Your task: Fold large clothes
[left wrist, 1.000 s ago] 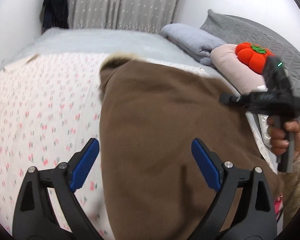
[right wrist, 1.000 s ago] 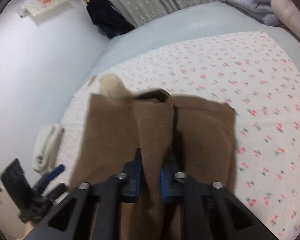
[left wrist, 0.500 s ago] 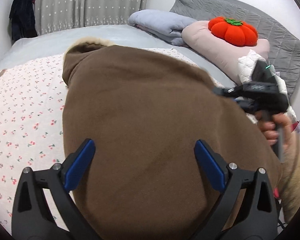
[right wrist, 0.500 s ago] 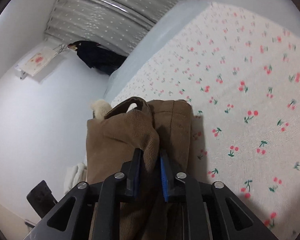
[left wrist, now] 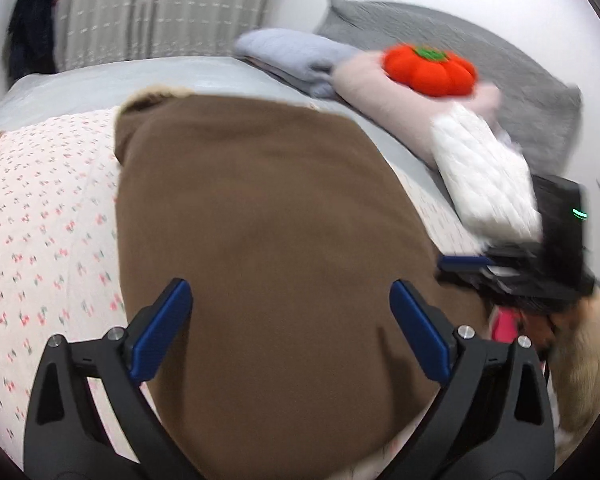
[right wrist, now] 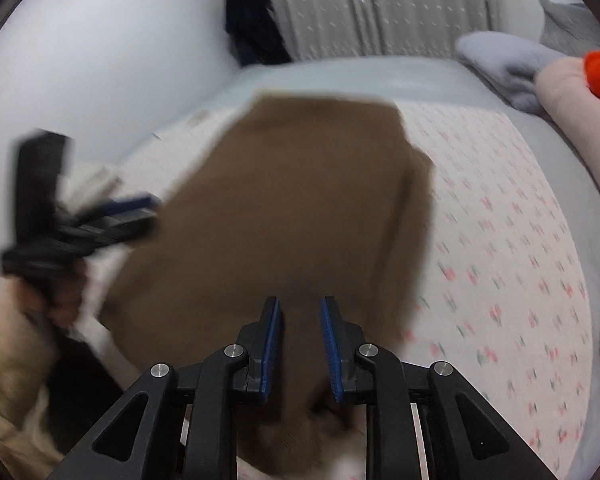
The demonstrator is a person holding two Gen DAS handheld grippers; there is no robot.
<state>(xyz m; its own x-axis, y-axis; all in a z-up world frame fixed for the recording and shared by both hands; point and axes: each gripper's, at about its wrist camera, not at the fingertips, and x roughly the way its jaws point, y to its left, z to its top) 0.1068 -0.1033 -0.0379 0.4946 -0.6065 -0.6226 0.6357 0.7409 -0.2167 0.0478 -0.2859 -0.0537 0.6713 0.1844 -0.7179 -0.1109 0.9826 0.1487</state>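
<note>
A large brown garment [left wrist: 260,216] lies folded on the cherry-print bedspread [left wrist: 40,208]; it also shows in the right wrist view [right wrist: 292,208]. A cream lining peeks out at its far end. My left gripper [left wrist: 290,328] is wide open above the garment's near part, holding nothing. My right gripper [right wrist: 300,344] has its jaws slightly parted over the garment's near edge, with no cloth between them. The right gripper also shows at the right in the left wrist view [left wrist: 512,268], and the left gripper shows blurred at the left in the right wrist view [right wrist: 80,220].
At the bed's head lie a red pumpkin cushion [left wrist: 430,70], a pink pillow [left wrist: 388,104], a folded grey-blue blanket [left wrist: 296,56], a white quilted item [left wrist: 484,176] and a grey headboard cushion [left wrist: 500,80]. A dark garment [right wrist: 252,28] hangs by the curtain. A white wall runs along the left.
My right gripper has let go of the brown fold it was pinching and its jaws have parted. The garment now lies flatter on the bed. Both views have swung and are blurred.
</note>
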